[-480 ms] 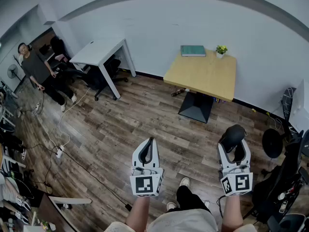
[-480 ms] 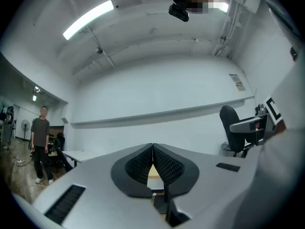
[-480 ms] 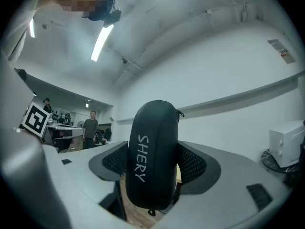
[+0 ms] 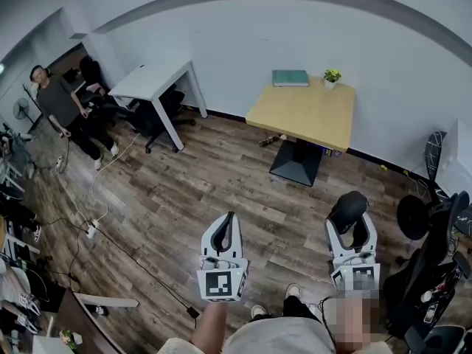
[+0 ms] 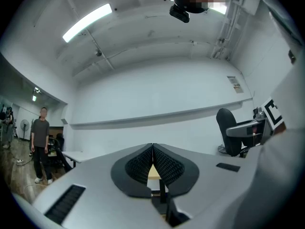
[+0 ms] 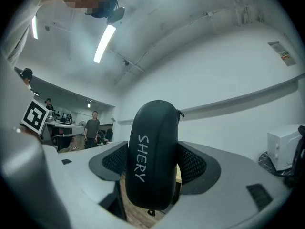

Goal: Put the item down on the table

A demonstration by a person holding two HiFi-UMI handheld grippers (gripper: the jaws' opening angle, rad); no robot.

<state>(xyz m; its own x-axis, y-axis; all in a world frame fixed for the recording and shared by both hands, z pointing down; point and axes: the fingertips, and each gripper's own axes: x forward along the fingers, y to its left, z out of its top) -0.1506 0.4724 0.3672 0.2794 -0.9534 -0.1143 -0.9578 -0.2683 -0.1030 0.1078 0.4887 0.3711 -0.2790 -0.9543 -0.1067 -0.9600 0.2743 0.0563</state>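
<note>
Floor: dark wood-plank floor, running from the table's base back to the person's feet.
Table: square light-wood table on a black pedestal, set against the white wall.
Desk: white rectangular desk, well to the table's left, with black office chairs beside it.
Bystander: a person in a dark shirt, further left than the desk.
Right gripper: pinching the case between both pads, over the floor, well short of the table.
Left gripper: jaws pressed together, nothing between them; further left of the table.
Case: black oval zip case, long axis upright across the jaws, rounded end above them, white lettering running down its side.
Book: green book, flat at the table's wall edge.
Plant: small potted plant, near the book, in the table's far corner.
</note>
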